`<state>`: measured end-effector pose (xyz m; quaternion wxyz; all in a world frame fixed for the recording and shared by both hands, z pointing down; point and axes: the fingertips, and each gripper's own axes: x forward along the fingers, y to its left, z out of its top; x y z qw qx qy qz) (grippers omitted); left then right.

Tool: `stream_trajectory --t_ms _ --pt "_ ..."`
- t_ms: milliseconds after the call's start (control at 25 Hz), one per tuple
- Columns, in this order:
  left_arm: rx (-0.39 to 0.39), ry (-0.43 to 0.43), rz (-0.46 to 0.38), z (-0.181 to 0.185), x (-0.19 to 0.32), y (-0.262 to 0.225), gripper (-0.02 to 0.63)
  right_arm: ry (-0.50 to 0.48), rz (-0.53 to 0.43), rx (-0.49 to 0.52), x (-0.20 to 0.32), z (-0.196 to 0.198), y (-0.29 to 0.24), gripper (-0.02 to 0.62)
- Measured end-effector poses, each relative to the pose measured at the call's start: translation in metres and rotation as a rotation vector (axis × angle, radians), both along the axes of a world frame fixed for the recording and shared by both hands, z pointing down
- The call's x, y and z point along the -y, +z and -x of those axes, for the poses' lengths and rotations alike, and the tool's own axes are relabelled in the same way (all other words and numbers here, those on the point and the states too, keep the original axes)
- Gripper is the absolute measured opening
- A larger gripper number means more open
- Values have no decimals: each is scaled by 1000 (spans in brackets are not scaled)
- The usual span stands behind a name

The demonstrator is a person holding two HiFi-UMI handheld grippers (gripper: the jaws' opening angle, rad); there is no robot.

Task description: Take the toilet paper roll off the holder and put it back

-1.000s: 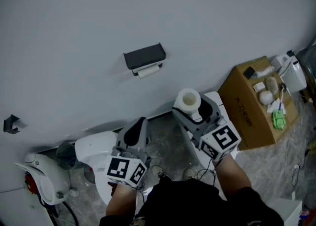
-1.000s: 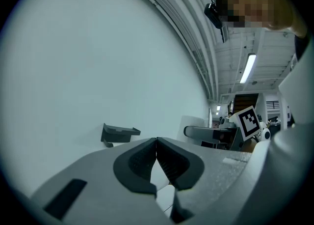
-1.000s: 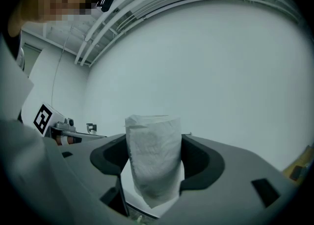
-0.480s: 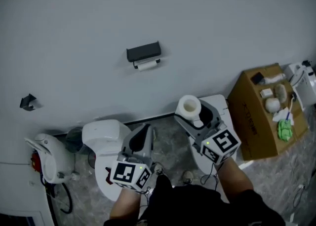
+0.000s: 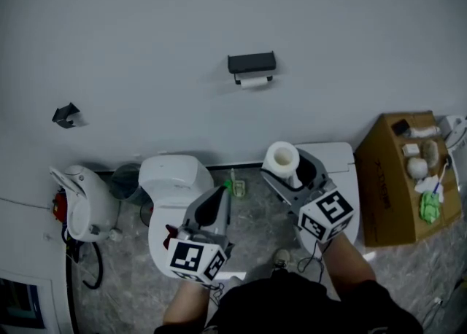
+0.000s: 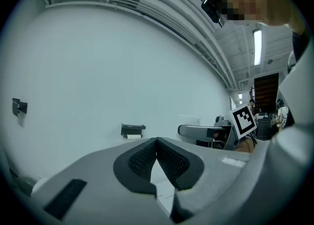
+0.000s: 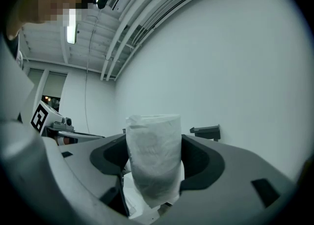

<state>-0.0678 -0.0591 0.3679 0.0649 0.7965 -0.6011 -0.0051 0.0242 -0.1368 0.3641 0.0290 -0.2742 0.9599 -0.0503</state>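
The right tongs (image 5: 293, 173) were clamped on a white toilet paper roll (image 5: 282, 157), held upright with its hollow core facing up, well apart from the black wall-mounted holder (image 5: 252, 63); a small white shape (image 5: 254, 82) under that holder was possibly another roll, too small to tell; the left tongs (image 5: 217, 195) were pressed together with nothing between them, above a white toilet (image 5: 175, 176); a brown cardboard box (image 5: 398, 172) stood at the right.

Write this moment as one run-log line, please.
right gripper: shut on white cylindrical toilet paper roll | left gripper: shut, empty | black wall-mounted holder: apart from roll
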Motion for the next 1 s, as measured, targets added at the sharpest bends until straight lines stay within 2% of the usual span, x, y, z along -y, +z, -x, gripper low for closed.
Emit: stream_trajectory --t_ms 280,520,760,1000 --pt "-22 -14 -19 74 -78 -2 5 4 -4 -8 -75 68 -4 310" --pt "-55 35 -23 119 -133 3 5 47 -21 -40 -144 109 -5 310" --pt "-95 130 -7 128 -162 13 5 142 -4 -66 -188 109 2 310" --pt "-122 221 -2 97 -172 15 5 226 23 -84 -208 75 6 310"
